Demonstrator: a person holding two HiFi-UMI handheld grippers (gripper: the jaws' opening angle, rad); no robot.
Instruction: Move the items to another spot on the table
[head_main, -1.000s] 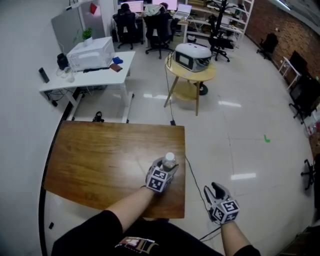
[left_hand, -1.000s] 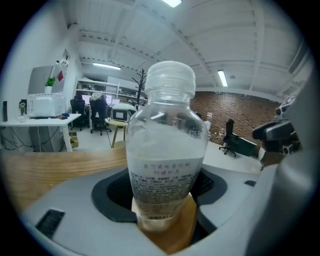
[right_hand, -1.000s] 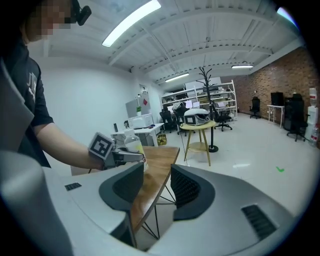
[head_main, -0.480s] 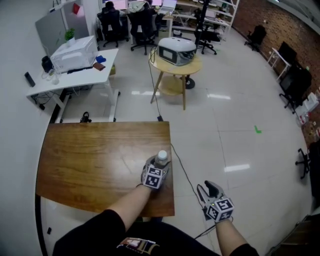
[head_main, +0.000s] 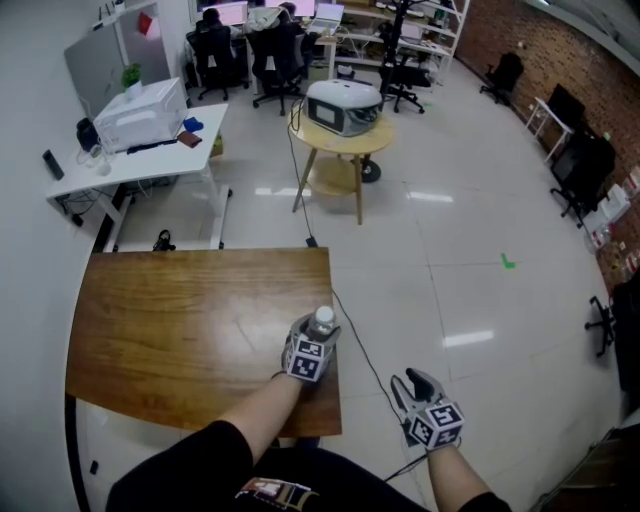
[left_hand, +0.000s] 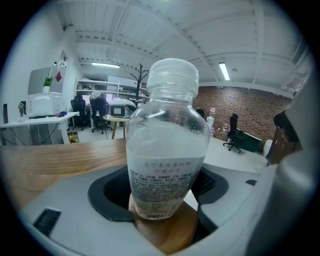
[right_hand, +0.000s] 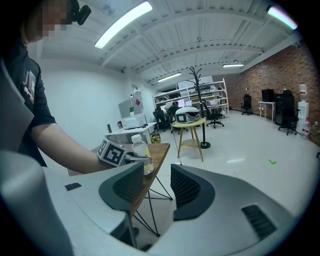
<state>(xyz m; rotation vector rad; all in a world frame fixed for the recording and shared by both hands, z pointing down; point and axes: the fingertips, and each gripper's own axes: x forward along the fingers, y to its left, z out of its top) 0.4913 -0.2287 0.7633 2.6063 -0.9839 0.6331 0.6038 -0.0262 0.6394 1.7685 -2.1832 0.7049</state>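
Left gripper view shows the bottle (left_hand: 167, 150) upright on the table (head_main: 180, 320), near its front right corner. The left tongs (head_main: 312, 345) have just been opening around it, pads barely clear. The right tongs (head_main: 412, 385) hang apart and empty over the floor. Pulling back crookedly could clip the bottle and tip it off that nearby edge
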